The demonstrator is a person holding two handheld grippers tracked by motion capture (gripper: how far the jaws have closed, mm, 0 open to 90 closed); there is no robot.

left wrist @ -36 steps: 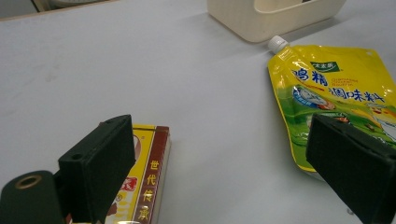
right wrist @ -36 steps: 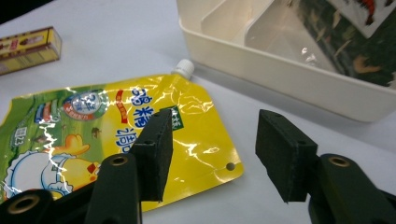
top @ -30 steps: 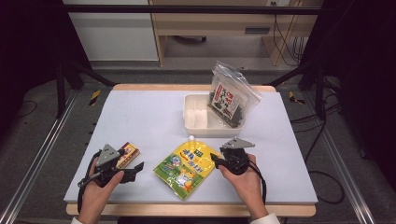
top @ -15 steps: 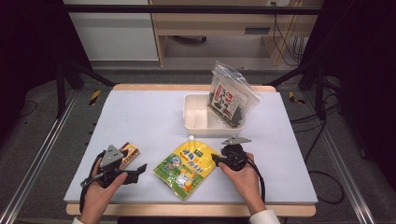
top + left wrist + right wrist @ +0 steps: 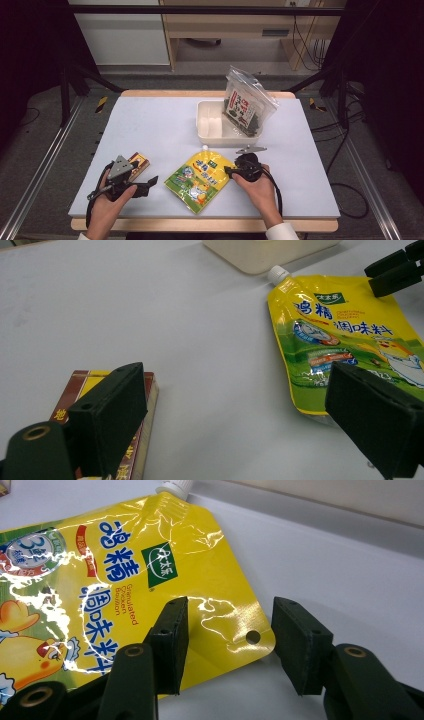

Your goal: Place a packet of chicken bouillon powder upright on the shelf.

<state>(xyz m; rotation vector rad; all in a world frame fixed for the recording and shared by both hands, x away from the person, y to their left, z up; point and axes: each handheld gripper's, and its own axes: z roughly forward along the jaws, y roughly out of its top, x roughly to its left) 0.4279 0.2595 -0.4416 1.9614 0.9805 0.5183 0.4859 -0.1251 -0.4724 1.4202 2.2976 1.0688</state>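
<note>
Where the glossy yellow pouch (image 5: pixel 115 580) lies flat, both grippers' fingers gape wide.

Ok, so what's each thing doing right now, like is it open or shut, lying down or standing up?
Yellow bouillon pouch: lying flat on the table, white cap on.
Zip bag of seaweed: leaning upright in the white tray.
White tray: left compartment empty.
Small red-and-yellow box: lying flat.
Left gripper: open, holding nothing.
Right gripper: open, fingers straddling the pouch's corner.
</note>
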